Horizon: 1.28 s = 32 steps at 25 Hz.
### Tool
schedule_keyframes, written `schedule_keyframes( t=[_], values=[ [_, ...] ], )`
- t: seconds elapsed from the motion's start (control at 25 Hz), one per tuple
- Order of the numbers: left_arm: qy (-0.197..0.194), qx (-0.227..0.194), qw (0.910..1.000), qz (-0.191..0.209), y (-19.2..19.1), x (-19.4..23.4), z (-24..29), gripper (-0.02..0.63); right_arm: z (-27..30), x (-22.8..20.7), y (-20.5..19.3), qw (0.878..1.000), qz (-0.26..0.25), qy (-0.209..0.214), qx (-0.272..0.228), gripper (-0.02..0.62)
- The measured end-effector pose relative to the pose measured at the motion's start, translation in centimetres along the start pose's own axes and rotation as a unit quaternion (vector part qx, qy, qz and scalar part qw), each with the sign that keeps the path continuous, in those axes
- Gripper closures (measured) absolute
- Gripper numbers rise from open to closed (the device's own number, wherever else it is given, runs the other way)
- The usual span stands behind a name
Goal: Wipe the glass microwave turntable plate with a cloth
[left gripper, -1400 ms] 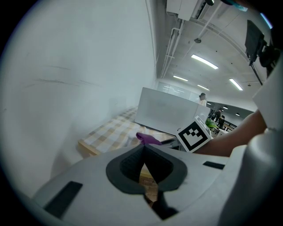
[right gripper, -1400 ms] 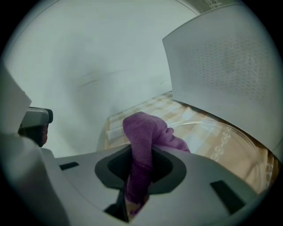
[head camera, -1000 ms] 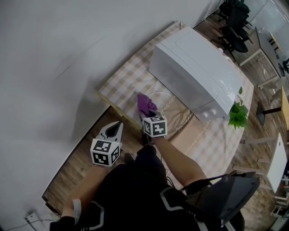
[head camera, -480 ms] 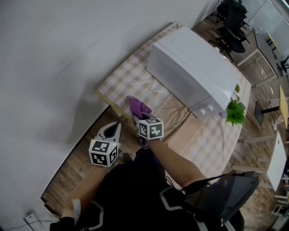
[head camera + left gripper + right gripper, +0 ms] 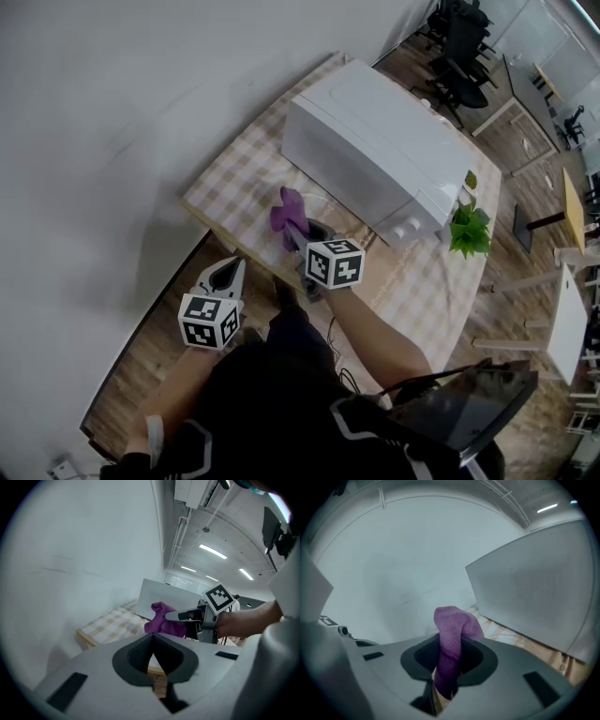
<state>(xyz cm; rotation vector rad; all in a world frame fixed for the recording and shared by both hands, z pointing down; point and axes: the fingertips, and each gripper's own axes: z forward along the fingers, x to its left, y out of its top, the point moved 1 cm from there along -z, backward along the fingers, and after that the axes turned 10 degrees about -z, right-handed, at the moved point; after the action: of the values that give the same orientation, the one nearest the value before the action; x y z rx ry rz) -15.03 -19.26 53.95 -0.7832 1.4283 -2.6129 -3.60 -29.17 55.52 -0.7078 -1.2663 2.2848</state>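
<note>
My right gripper [image 5: 298, 234] is shut on a purple cloth [image 5: 289, 214], held above the checked table just in front of the white microwave [image 5: 375, 155]. The cloth [image 5: 451, 630] sticks up from between the jaws and droops over them. Only a faint rim of the glass turntable plate [image 5: 324, 201] shows beside the cloth; the gripper hides the rest. My left gripper [image 5: 222, 276] hangs off the table's near edge, over the floor, shut with nothing in it [image 5: 152, 660]. From the left gripper view the cloth [image 5: 161, 620] and the right gripper [image 5: 180, 616] appear ahead.
The table [image 5: 230, 183] has a checked cover and stands against a white wall [image 5: 112, 112]. A small green plant [image 5: 466, 230] stands by the microwave's right end. Wooden floor [image 5: 150, 375] lies below the left gripper. Desks and chairs stand further off at the right.
The right gripper slid the cloth toward the table's left edge, then lifted it off the plate and tilted it upward. The left gripper has barely moved.
</note>
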Motion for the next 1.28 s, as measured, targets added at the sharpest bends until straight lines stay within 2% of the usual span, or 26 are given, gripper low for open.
schedule_keyframes(
  t=[0.12, 0.28, 0.48, 0.84, 1.28],
  values=[
    [-0.004, 0.002, 1.0, 0.003, 0.1, -0.3, 0.9, 0.598, -0.6, -3.5, 0.9, 0.999, -0.029, -0.03, -0.004, 0.511],
    [-0.005, 0.011, 0.9999, 0.01, 0.5, -0.5, 2.0, 0.598, -0.6, -8.6, 0.3, 0.996, -0.062, -0.065, 0.021, 0.511],
    [0.002, 0.02, 0.9997, 0.012, 1.0, 0.0, 3.6, 0.598, 1.1, -12.6, -2.2, 0.991, -0.09, -0.072, 0.073, 0.511],
    [0.002, 0.042, 0.999, 0.012, 0.7, 0.0, 5.7, 0.598, 4.1, -13.8, -6.1, 0.987, -0.075, -0.062, 0.127, 0.51],
    [-0.001, 0.032, 0.9995, -0.004, 0.4, -0.1, 5.1, 0.598, 4.0, -9.6, -7.4, 0.99, -0.045, -0.043, 0.124, 0.511]
  ],
)
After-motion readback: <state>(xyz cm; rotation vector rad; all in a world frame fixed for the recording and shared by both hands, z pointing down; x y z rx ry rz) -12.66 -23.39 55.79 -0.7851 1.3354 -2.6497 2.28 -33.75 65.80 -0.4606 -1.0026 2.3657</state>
